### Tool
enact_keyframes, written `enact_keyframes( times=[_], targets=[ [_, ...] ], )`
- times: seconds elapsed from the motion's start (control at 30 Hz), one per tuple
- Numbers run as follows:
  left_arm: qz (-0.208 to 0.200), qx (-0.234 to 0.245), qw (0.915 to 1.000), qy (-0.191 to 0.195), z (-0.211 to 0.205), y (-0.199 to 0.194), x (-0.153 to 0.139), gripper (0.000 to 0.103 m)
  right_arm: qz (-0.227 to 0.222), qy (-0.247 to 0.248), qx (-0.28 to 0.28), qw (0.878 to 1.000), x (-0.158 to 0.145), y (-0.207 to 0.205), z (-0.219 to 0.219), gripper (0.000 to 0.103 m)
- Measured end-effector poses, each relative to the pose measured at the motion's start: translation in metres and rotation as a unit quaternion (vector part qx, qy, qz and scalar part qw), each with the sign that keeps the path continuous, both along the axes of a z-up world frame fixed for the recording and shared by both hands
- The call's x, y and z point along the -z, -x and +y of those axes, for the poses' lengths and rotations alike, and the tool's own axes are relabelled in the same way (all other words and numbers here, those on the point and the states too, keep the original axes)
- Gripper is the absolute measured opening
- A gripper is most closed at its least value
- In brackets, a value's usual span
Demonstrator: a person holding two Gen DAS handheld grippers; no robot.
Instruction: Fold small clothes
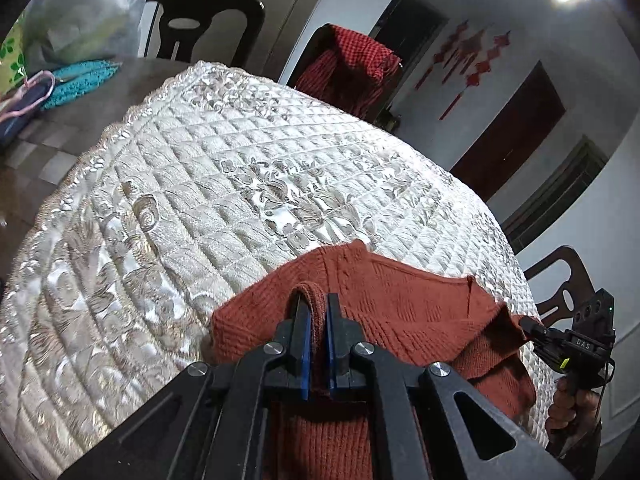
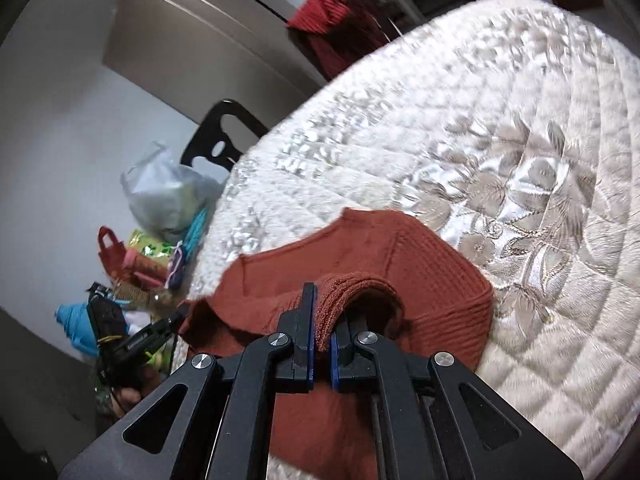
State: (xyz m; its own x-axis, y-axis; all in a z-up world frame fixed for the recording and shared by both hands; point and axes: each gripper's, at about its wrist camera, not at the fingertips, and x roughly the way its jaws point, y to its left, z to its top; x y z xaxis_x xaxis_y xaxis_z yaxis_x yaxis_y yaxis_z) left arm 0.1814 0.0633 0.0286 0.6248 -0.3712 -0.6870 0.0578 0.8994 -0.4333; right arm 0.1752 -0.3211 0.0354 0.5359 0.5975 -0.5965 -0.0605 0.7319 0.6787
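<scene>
Left gripper [image 1: 318, 320] pinches one sweater [image 1: 384, 304] edge; right gripper [image 2: 322, 320] pinches another. Sweater stretched between them over the quilt's [image 1: 240, 184] near edge, likely held taut so it lands flat for folding.

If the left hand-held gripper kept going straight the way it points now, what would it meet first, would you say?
Probably the quilted cover: the left hand-held gripper, shut on a fold of the sweater, points down over it; depth is unclear.
</scene>
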Motion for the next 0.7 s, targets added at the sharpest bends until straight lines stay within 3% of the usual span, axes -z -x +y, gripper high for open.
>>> enact_keyframes(
  times=[0.17,0.3,0.37,0.4,0.47,0.53,0.7],
  targets=[
    [0.008,0.000,1.0000,0.003,0.001,-0.014,0.005,0.008,0.000,0.005,0.001,1.000,-0.002,-0.015,-0.002,0.005],
    [0.032,-0.005,0.9992,0.021,0.004,-0.026,0.014,0.009,0.032,0.007,0.009,0.999,0.013,-0.032,-0.004,0.006],
    [0.033,-0.009,0.9990,0.027,0.006,-0.027,0.013,0.011,0.039,0.007,0.013,0.999,0.016,-0.035,-0.005,0.013],
    [0.030,-0.009,0.9990,0.031,0.008,-0.026,0.011,0.014,0.034,0.005,0.016,0.999,0.014,-0.034,-0.007,0.016],
    [0.015,-0.029,0.9993,0.018,0.012,-0.022,0.003,0.039,0.009,0.003,0.016,1.000,0.005,-0.031,-0.009,0.033],
    [0.000,-0.047,0.9987,0.018,0.019,-0.019,-0.004,0.041,-0.012,0.007,0.026,1.000,-0.005,-0.028,-0.013,0.042],
    [-0.028,-0.045,0.9986,0.001,0.019,0.004,-0.019,0.041,-0.049,0.038,0.019,0.998,-0.022,-0.006,-0.010,0.042]
  ],
)
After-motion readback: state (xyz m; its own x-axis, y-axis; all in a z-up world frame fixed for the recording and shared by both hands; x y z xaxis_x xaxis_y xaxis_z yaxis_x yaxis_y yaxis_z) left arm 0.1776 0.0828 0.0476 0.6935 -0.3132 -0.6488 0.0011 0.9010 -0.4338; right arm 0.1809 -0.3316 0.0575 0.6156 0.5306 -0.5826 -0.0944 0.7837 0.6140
